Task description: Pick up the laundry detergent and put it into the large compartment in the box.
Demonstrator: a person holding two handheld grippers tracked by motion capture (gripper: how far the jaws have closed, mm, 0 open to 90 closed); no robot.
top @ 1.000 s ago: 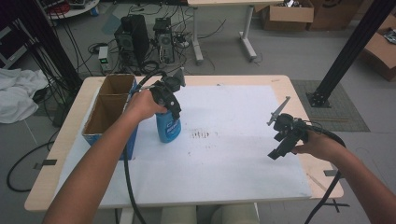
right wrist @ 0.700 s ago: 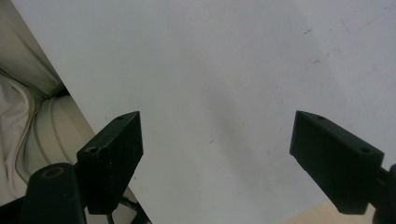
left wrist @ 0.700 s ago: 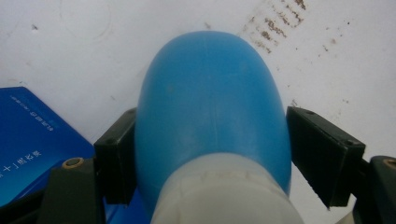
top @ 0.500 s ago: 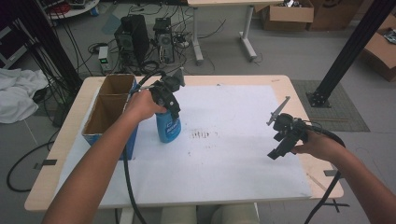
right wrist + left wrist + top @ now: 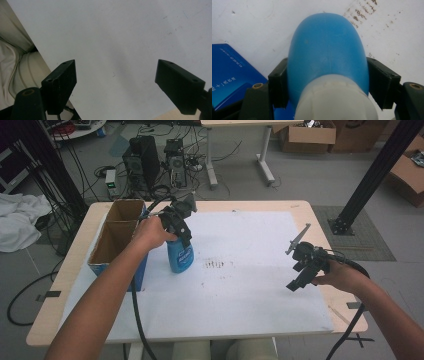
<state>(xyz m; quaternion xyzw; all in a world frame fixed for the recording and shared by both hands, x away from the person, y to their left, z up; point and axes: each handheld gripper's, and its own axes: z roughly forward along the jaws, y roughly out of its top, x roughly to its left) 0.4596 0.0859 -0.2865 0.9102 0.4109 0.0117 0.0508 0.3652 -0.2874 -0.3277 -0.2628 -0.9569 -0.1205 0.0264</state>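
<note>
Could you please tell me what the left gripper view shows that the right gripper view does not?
Left gripper view: the blue bottle sits between the left gripper's two black jaws, which have just been closing and now press its sides below its white neck; a blue box lies at the left, and brown specks mark the sheet.

Right gripper view: the right gripper's jaws stand wide apart with nothing between them, and pale cloth lies past the sheet's edge.

Both: black jaws over the white sheet.
</note>
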